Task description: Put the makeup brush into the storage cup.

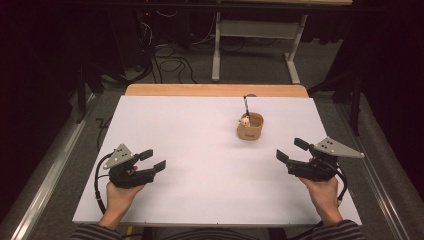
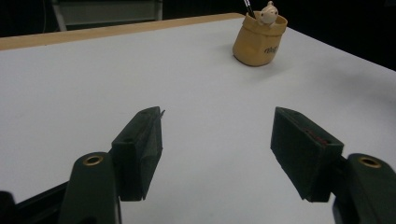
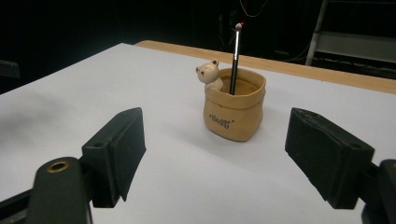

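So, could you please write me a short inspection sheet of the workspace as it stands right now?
Surface: white board lying on a wooden table whose far edge shows.
Job's things: tan bag-shaped holder with a small bear figure at its rim, upright; dark pen standing inside it.
Clutter: nothing seen.
Grippers: left gripper open, empty, low over the near left of the board; right gripper open, empty, at the near right, aimed at the holder.
Cables: a black cable trails from the left gripper, another from the right; loose cables on the floor beyond the table.
Surroundings: dark room, grey frame legs behind the table.
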Demonstrator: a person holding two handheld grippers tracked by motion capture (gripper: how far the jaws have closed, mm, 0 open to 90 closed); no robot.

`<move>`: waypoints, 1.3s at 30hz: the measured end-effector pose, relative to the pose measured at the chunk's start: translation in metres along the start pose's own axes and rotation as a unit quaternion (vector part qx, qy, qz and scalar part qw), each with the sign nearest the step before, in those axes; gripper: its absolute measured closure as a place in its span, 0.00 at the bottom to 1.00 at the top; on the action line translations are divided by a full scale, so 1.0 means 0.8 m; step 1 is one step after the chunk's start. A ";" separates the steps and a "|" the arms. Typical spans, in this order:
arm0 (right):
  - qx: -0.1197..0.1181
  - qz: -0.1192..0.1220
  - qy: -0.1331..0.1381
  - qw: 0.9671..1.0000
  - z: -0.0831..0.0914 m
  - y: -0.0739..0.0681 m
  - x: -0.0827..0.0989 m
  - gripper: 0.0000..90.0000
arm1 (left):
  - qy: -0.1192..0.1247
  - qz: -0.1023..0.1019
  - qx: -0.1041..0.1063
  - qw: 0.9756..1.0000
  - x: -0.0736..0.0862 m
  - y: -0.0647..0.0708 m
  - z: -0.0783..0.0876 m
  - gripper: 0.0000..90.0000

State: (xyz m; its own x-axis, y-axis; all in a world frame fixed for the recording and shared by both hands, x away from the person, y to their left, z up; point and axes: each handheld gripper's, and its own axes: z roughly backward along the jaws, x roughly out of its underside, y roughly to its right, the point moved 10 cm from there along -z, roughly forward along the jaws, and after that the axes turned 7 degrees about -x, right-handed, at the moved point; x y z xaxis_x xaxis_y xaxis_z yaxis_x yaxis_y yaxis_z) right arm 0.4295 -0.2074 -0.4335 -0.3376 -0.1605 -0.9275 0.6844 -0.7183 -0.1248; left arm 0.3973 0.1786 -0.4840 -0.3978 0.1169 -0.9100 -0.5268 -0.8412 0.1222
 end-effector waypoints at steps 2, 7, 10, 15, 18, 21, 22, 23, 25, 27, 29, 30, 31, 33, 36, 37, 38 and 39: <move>-0.001 -0.001 0.000 1.000 0.000 -0.002 0.002 0.24 | 0.001 0.000 0.000 1.000 0.000 0.000 0.000 0.38; 0.002 0.000 -0.002 1.000 -0.001 -0.004 0.009 0.24 | -0.001 -0.001 -0.001 1.000 0.000 0.000 0.000 0.38; -0.003 -0.007 -0.002 1.000 -0.001 -0.005 0.011 0.24 | -0.001 -0.002 -0.002 1.000 0.000 0.000 0.000 0.38; -0.005 -0.012 -0.004 1.000 -0.003 -0.006 0.017 0.24 | 0.000 -0.001 -0.002 1.000 0.000 0.000 0.000 0.38; -0.006 -0.014 -0.004 1.000 -0.003 -0.008 0.021 0.25 | 0.001 -0.001 -0.002 1.000 -0.001 0.000 0.000 0.38; -0.008 -0.015 -0.003 1.000 -0.004 -0.010 0.022 0.25 | 0.001 -0.001 -0.002 1.000 -0.001 0.000 0.001 0.38; -0.008 -0.016 -0.003 1.000 -0.004 -0.010 0.023 0.25 | 0.001 -0.001 -0.002 1.000 -0.001 0.000 0.001 0.38; -0.009 -0.018 -0.002 1.000 -0.004 -0.011 0.023 0.25 | 0.001 -0.001 -0.002 1.000 -0.001 0.000 0.001 0.38; -0.010 -0.017 -0.002 1.000 -0.005 -0.013 0.025 0.25 | 0.001 -0.001 -0.002 1.000 -0.001 0.000 0.001 0.38; -0.009 -0.015 -0.002 1.000 -0.005 -0.014 0.026 0.25 | 0.000 0.000 -0.001 1.000 -0.001 0.000 0.000 0.38; -0.009 -0.013 -0.003 1.000 -0.006 -0.015 0.028 0.25 | 0.000 0.000 -0.001 1.000 -0.001 0.000 0.000 0.38; -0.009 -0.014 -0.003 1.000 -0.006 -0.015 0.029 0.25 | 0.000 0.000 -0.001 1.000 -0.001 0.000 0.001 0.38; -0.010 -0.015 -0.004 1.000 -0.007 -0.015 0.030 0.25 | 0.001 -0.001 -0.001 1.000 -0.001 0.000 0.001 0.38; -0.013 -0.014 -0.005 1.000 -0.007 -0.015 0.033 0.26 | 0.001 0.000 -0.002 1.000 -0.001 0.000 0.001 0.38; -0.016 -0.013 -0.010 1.000 -0.009 -0.016 0.038 0.26 | 0.003 -0.001 -0.004 1.000 -0.002 -0.001 0.002 0.38; -0.016 -0.013 -0.011 1.000 -0.010 -0.016 0.040 0.26 | 0.005 -0.002 -0.006 1.000 -0.002 -0.001 0.002 0.38; -0.017 -0.012 -0.013 1.000 -0.011 -0.016 0.042 0.26 | 0.007 -0.002 -0.007 1.000 -0.003 -0.001 0.003 0.39; -0.018 -0.013 -0.015 1.000 -0.012 -0.016 0.044 0.25 | 0.008 -0.001 -0.008 1.000 -0.003 -0.001 0.003 0.39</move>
State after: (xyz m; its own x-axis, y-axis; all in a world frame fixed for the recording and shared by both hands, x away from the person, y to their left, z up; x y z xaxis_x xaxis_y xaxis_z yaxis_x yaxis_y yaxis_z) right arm 0.4153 -0.1975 -0.4680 -0.3733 -0.1625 -0.9134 0.6975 -0.6983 -0.1608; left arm 0.3970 0.1805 -0.4808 -0.3837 0.1106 -0.9168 -0.5160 -0.8490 0.1136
